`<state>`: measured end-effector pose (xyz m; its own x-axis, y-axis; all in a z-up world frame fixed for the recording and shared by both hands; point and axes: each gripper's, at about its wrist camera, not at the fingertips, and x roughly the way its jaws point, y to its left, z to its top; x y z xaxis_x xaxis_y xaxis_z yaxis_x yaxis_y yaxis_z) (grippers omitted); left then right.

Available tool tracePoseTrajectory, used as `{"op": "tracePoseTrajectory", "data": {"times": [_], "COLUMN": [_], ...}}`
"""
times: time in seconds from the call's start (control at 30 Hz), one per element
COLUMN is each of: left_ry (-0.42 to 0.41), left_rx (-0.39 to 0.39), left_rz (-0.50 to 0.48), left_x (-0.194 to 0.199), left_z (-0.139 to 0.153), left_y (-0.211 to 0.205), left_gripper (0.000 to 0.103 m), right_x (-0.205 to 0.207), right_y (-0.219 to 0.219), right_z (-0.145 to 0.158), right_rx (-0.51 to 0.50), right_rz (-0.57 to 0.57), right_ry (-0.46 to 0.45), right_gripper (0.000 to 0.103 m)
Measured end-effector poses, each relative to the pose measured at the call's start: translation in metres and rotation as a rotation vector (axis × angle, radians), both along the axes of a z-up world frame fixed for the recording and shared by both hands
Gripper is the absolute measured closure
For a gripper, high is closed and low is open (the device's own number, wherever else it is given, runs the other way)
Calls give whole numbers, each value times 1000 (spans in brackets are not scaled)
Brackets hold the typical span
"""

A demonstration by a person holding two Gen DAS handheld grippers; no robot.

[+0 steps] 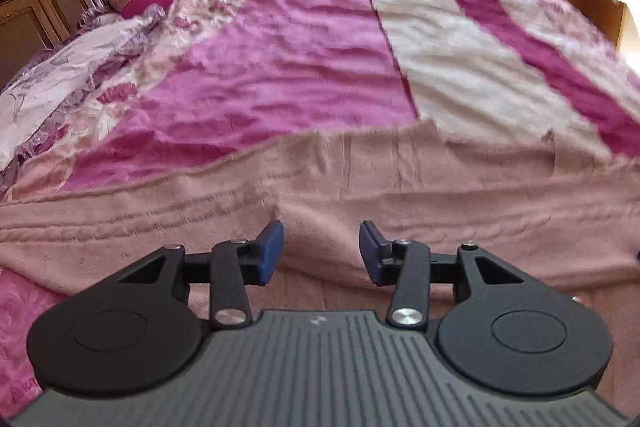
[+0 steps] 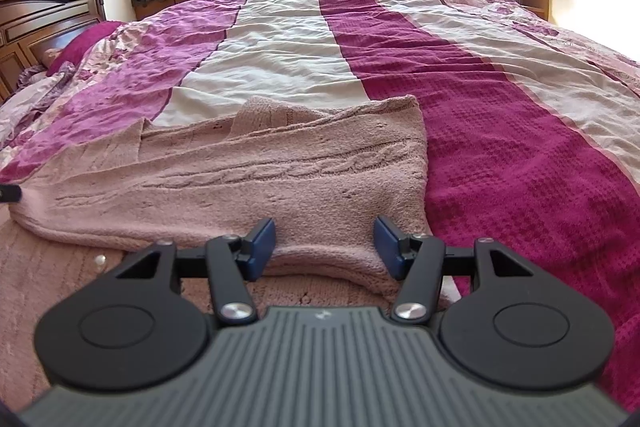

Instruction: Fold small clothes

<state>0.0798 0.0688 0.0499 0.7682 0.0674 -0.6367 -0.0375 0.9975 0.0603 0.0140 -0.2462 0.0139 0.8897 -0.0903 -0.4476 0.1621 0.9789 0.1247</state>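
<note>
Both grippers over pink cable-knit sweater (image 2: 248, 179) on striped magenta-and-cream bed cover (image 2: 500, 115).
Left gripper (image 1: 321, 251) and right gripper (image 2: 325, 247): jaws wide, empty; no legible writing.

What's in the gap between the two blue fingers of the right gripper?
In the right wrist view, a raised fold of the pink knitted sweater sits in the gap of the right gripper. The blue fingers stand apart on either side of it.

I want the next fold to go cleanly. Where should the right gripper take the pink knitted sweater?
Probably the doubled fold edge of the sweater bulging between the open right gripper fingers. Come in low from the near side; that raised ridge offers a pinchable lip, unlike the flat knit beyond.
</note>
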Motion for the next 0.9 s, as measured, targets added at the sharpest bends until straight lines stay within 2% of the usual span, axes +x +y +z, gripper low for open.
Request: {"op": "tracePoseTrajectory", "data": {"times": [0.1,0.2,0.27,0.3,0.47,0.6,0.83,0.9], "left_ry": [114,135,117,103,150,144,141,134], "left_rx": [42,115,166,167,127,109,16,-6], "left_rz": [69,123,145,144,148,173,184,193], "left_x": [18,24,23,21,25,23,1,-8], "left_z": [-21,-19,-12,-8,-15,-15,-4,2], "left_y": [1,-5,-12,-14,-9,-2,22,32], "left_gripper": [51,49,49,49,49,37,35,34], "right_x": [0,-1,-1,-1,-2,-2,-4,-8], "right_y": [1,1,1,1,1,1,3,6], "right_z": [-2,-3,-3,-4,-5,-5,-1,4], "right_rx": [-3,-4,-1,2,2,8,19,19], "right_rz": [-1,1,1,1,2,2,0,6], "right_ry": [-7,-14,-17,-19,-25,-26,-24,-25], "right_gripper": [45,45,45,45,44,44,43,34]}}
